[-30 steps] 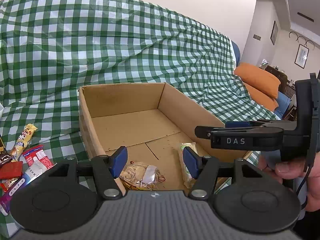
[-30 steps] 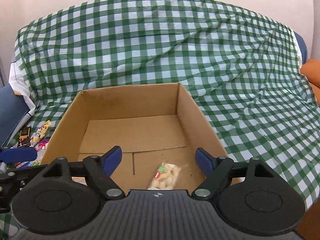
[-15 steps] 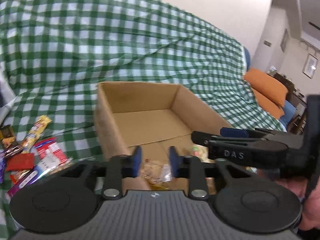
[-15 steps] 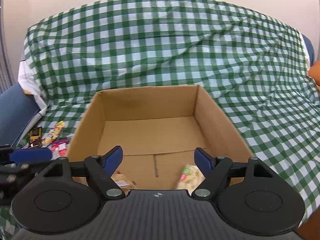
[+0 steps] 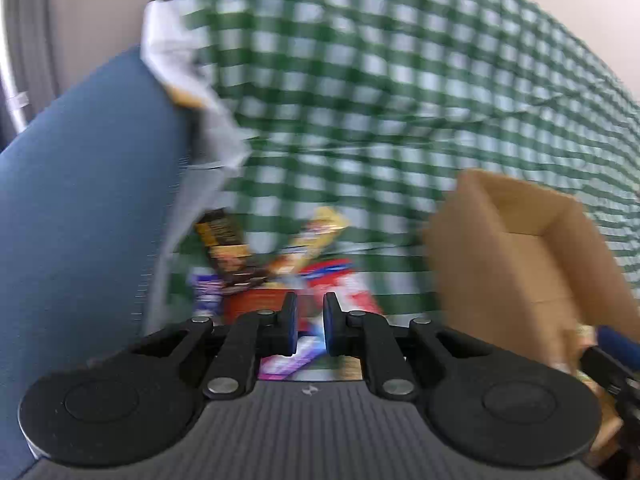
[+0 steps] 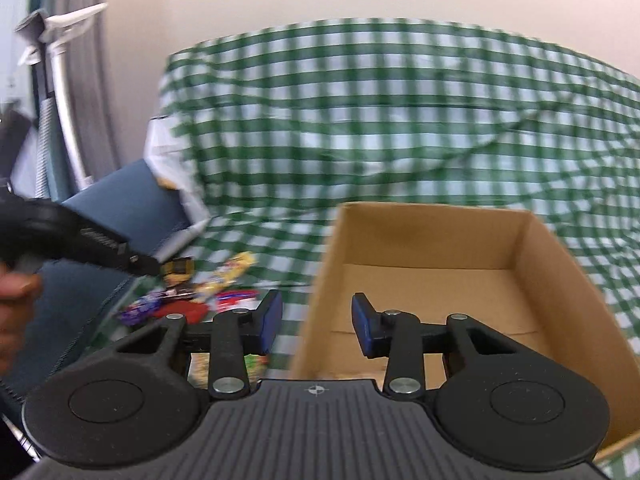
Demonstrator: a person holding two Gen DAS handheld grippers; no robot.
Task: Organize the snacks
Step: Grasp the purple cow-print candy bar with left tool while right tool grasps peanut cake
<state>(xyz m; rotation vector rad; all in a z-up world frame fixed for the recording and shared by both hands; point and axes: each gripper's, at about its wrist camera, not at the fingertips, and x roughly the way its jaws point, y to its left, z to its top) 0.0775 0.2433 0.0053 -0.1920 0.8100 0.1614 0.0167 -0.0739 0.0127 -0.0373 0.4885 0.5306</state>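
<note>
A pile of loose snacks lies on the green checked cloth: a brown bar (image 5: 224, 240), a yellow packet (image 5: 320, 232), a red packet (image 5: 336, 276) and a purple wrapper (image 5: 208, 296). My left gripper (image 5: 310, 328) hovers just in front of the pile. Its jaws are closing to a narrow gap with nothing between them. The open cardboard box (image 5: 520, 260) stands to the right of the pile. My right gripper (image 6: 316, 320) hangs over the box's (image 6: 532, 280) near left corner, its jaws closing and empty. The same snack pile (image 6: 216, 284) shows at its left. The picture is motion-blurred.
A blue cushion (image 5: 80, 220) rises close on the left of the snacks. A hand (image 6: 16, 292) holds the left gripper's black body (image 6: 92, 240) at the left edge. The right gripper's blue tip (image 5: 616, 344) reaches in beside the box. The checked cloth (image 6: 380, 120) slopes up behind.
Both views have swung left, from the box interior toward the snack pile and blue cushion. The left jaws went from wide to nearly together. The right jaws narrowed.
</note>
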